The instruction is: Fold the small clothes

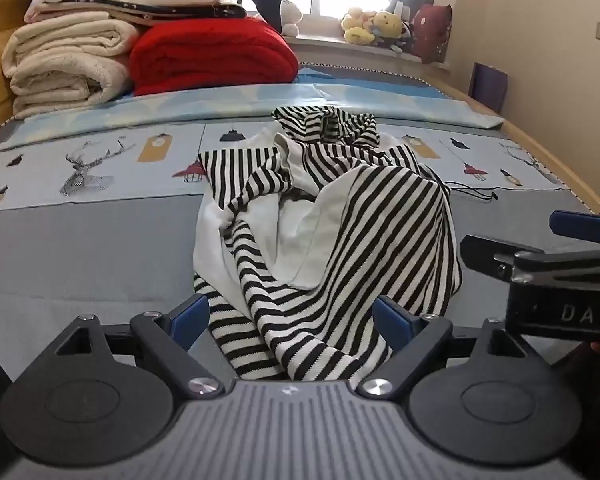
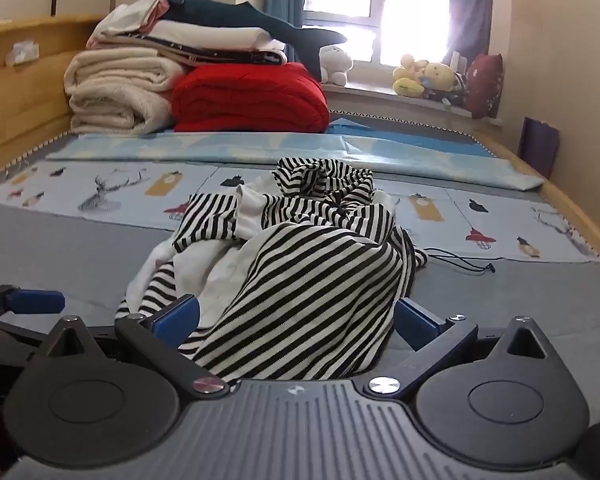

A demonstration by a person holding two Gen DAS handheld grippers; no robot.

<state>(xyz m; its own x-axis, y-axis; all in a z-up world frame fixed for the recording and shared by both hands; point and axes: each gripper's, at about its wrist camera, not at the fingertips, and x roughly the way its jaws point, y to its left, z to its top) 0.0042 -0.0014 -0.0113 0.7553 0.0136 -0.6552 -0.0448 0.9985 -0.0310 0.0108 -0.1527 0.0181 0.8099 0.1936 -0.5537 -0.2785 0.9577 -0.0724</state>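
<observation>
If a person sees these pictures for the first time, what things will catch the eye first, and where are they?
First comes the crumpled black-and-white striped garment, heaped in the middle of the bed, its near end lying between the open fingers of both the left gripper and the right gripper. Next is the bright red folded blanket at the far left, beside a stack of cream blankets. Stuffed toys sit on the sunlit windowsill behind.

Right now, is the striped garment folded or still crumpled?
Crumpled: the striped garment lies bunched in an uneven heap on the bed, white lining exposed.

Left tool, right tool — both spread.
</observation>
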